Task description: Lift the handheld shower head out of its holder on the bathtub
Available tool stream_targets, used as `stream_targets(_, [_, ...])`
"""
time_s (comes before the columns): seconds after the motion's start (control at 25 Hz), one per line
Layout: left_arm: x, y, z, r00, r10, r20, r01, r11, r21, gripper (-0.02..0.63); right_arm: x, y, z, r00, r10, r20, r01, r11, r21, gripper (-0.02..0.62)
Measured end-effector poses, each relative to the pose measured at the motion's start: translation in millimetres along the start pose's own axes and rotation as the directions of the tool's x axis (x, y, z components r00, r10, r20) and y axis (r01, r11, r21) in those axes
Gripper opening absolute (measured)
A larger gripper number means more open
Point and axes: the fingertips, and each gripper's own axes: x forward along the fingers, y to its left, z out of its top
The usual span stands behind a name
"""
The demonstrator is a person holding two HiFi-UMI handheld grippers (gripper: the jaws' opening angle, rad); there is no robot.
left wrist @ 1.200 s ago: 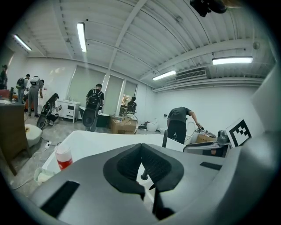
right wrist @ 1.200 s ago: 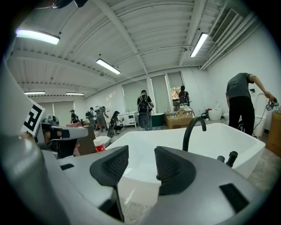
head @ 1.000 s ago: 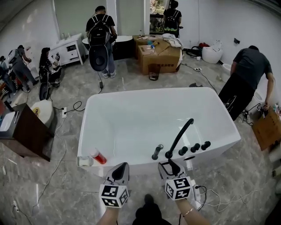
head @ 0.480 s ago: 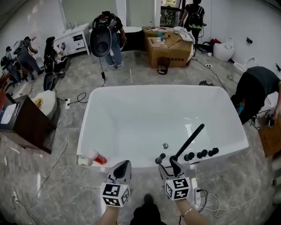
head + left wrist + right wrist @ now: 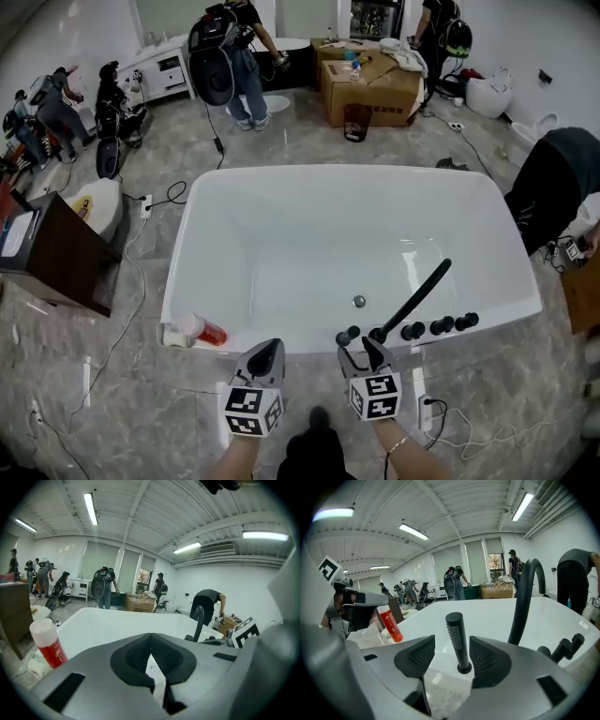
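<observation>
The black handheld shower head (image 5: 455, 632) stands upright in its round holder (image 5: 463, 669) on the near rim of the white bathtub (image 5: 175, 281). In the head view the shower head (image 5: 348, 335) sits just left of the black curved spout (image 5: 412, 300). My right gripper (image 5: 452, 645) is open, and the shower head stands in the gap just ahead of its pads, untouched. In the head view the right gripper (image 5: 364, 347) hovers at the tub's near edge. My left gripper (image 5: 266, 352) is shut and empty, in front of the rim to the left.
Three black knobs (image 5: 441, 326) line the rim right of the spout. A red bottle with a white cap (image 5: 206, 330) lies on the rim's left corner. A dark cabinet (image 5: 56, 262) stands left of the tub. Several people, cardboard boxes (image 5: 370, 89) and floor cables lie beyond.
Both grippers have dropped and moved in toward the tub's near rim. The right gripper's jaws have opened wider and now frame the shower head. People in the background have shifted.
</observation>
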Motion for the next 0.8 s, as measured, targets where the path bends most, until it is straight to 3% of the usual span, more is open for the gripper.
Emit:
stream_targets(0.32, [27.3,10.3,-22.8,0.999,0.008,-0.034,-0.009,1.0,-0.003,0.017,42.5,-26.8,-30.8,0.997,-0.029,-0.069,0.028,0.999,-0.019,0.238])
stream_targets(0.8, [74.7,32.8,-56.7,0.997,0.026,-0.077,-0.029,0.999,-0.037,0.017,105.5,-37.5,-60.8,0.991,0.0,-0.132,-0.01,0.997,-0.074,0.225])
